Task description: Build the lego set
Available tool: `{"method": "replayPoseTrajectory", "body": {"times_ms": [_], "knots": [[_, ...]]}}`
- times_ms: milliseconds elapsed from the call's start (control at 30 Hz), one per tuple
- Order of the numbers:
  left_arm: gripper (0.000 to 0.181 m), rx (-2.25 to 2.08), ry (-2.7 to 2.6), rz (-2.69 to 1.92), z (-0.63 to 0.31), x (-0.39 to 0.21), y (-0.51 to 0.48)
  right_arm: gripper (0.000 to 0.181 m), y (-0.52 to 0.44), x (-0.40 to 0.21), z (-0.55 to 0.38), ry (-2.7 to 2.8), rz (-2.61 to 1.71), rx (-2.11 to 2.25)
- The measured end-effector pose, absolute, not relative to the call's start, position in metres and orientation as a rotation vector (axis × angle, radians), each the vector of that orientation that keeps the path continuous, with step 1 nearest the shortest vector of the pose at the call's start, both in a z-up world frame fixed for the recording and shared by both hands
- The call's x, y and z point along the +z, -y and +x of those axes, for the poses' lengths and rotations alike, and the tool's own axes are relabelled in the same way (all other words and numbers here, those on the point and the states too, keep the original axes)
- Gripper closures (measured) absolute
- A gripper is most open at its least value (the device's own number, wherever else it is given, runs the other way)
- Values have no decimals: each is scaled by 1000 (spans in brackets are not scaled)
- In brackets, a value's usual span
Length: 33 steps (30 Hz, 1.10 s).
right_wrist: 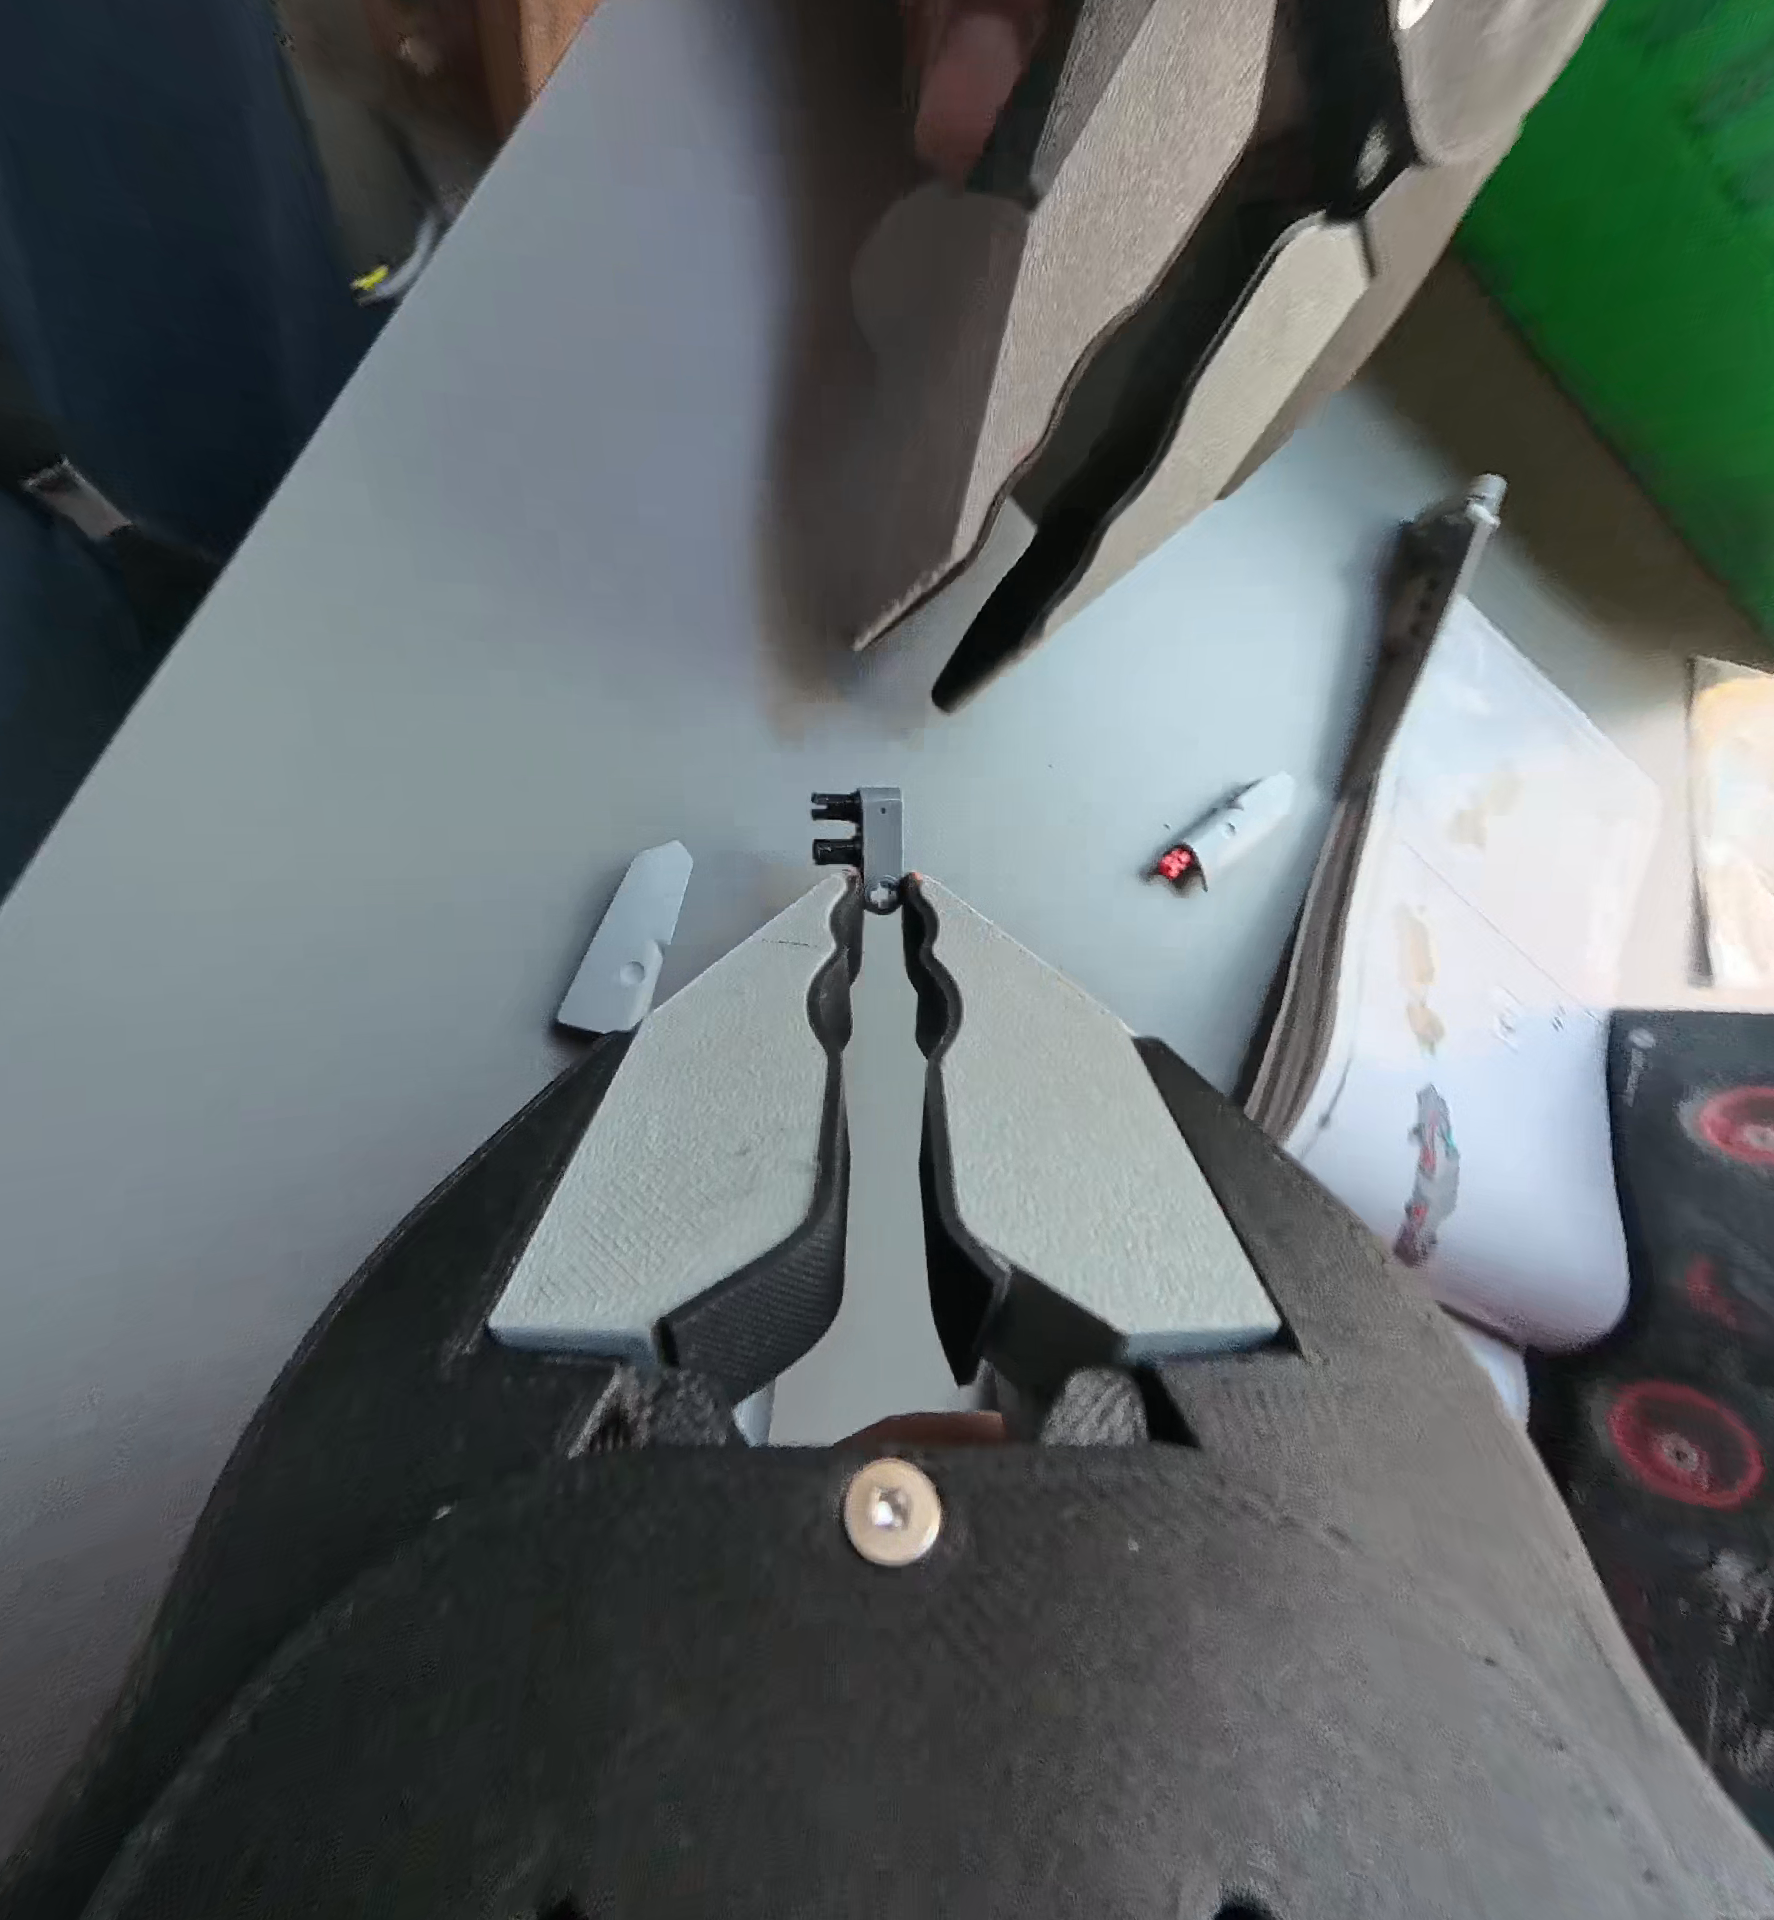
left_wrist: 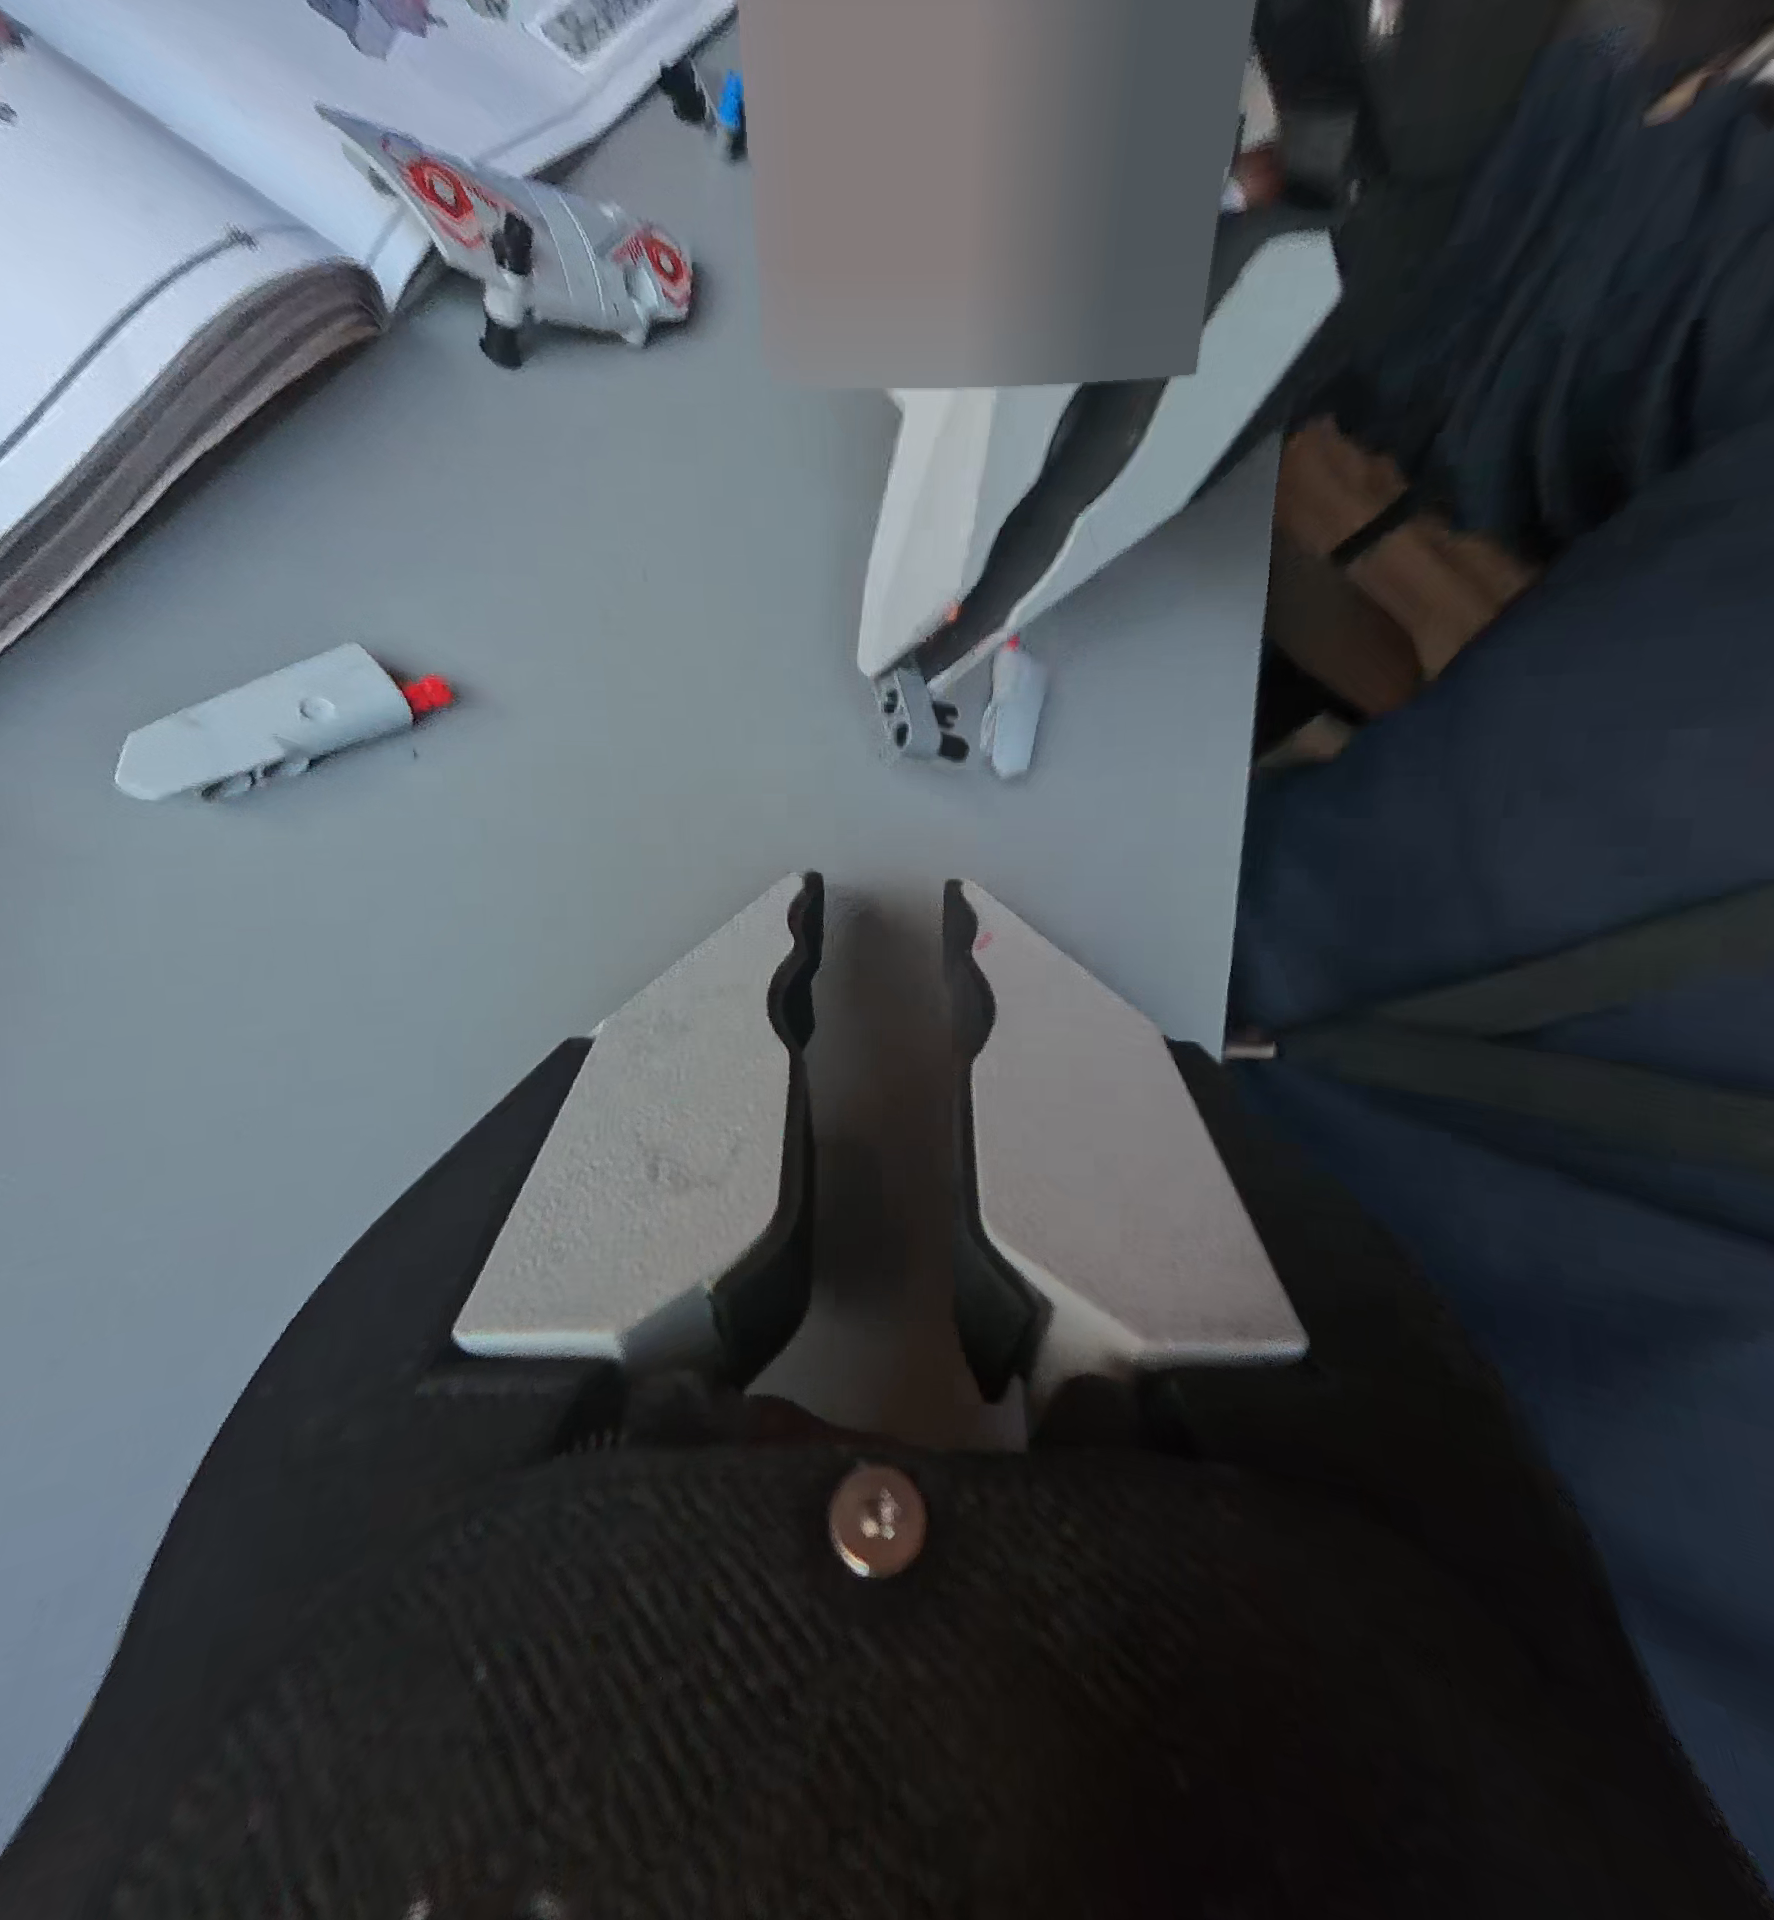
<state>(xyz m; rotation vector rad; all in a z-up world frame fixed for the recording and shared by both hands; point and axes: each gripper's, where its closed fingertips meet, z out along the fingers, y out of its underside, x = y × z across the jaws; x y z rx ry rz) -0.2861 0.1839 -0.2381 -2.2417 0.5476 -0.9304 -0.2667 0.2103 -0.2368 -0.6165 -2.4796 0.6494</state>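
My right gripper (right_wrist: 878, 891) is shut on a small grey connector with two black pins (right_wrist: 878, 840), pinching its lower end just above the grey table (right_wrist: 395, 727). The connector also shows in the left wrist view (left_wrist: 912, 717), under the right gripper (left_wrist: 950, 540). My left gripper (left_wrist: 883, 894) is open and empty over the table, a short way from the connector; it shows in the right wrist view (right_wrist: 1122, 416). A short grey panel (right_wrist: 628, 956) lies beside the connector (left_wrist: 1013, 717). A longer grey panel with a red piece (left_wrist: 259, 722) lies farther off (right_wrist: 1226, 831).
An open instruction book (left_wrist: 83, 312) lies at the table's far side, also in the right wrist view (right_wrist: 1434, 987). A built grey wing part with red markings (left_wrist: 550, 239) leans on it. A long dark piece (right_wrist: 1423, 592), a green box (right_wrist: 1693, 260) and a black box picturing red wheels (right_wrist: 1745, 1247) stand nearby. The table edge (left_wrist: 1252, 727) is close. The tips of one gripper are about 4 cm away from the tips of the other.
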Motion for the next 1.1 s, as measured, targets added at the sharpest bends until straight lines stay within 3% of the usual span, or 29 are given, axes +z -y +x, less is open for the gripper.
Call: {"method": "replayPoseTrajectory", "body": {"times_ms": [333,700,933,1100], "knots": [[161,-1105,-367,-2132,-249,-217,-217,177,-229,-216,-250,2129,-682,450],[175,-1115,-320,-2114,-234,-214,-229,177,-235,-214,-243,2008,-666,335],[177,-1046,-558,-2090,-218,-215,-214,160,-220,-210,-227,2100,-916,848],[178,-1040,-623,-2065,-213,-213,-212,159,-209,-206,-221,2168,-1069,1187]]}}
